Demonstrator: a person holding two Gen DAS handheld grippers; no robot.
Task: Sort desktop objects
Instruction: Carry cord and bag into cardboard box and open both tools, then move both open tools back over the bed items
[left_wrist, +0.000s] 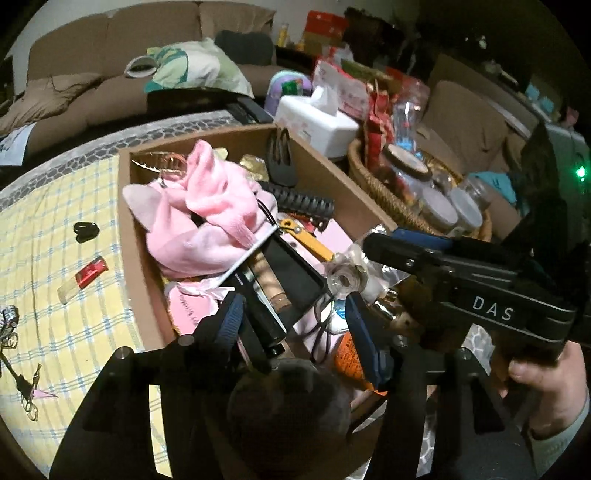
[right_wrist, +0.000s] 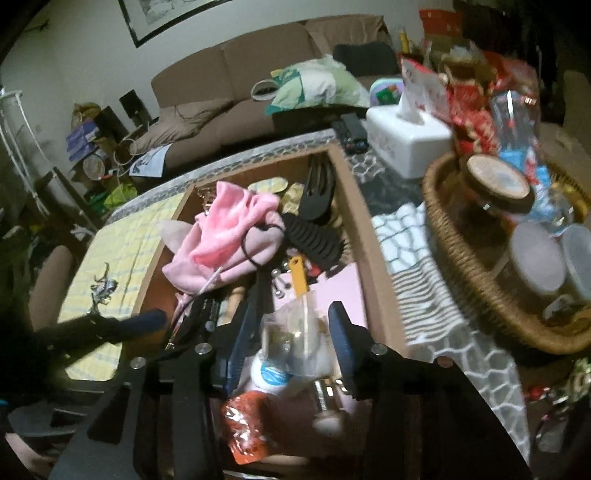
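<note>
A cardboard box (left_wrist: 136, 236) on the table holds a pink plush cloth (left_wrist: 207, 218), a black comb (left_wrist: 299, 201), a yellow-handled tool (left_wrist: 306, 238) and other small items. My left gripper (left_wrist: 291, 325) is open over the box's near end, with nothing between its blue pads. My right gripper (right_wrist: 291, 343) is open over the box (right_wrist: 373, 236), its pads on either side of a clear plastic bag of small items (right_wrist: 295, 325), apart from it. The right gripper also shows in the left wrist view (left_wrist: 388, 247), next to a clear flower-shaped piece (left_wrist: 345, 273).
On the yellow checked cloth (left_wrist: 55, 221) lie a red lipstick (left_wrist: 83, 278), a small black object (left_wrist: 85, 229) and keys (left_wrist: 9, 325). A wicker basket (right_wrist: 465, 258) of jars stands right of the box. A white tissue box (right_wrist: 406, 136) and a sofa are behind.
</note>
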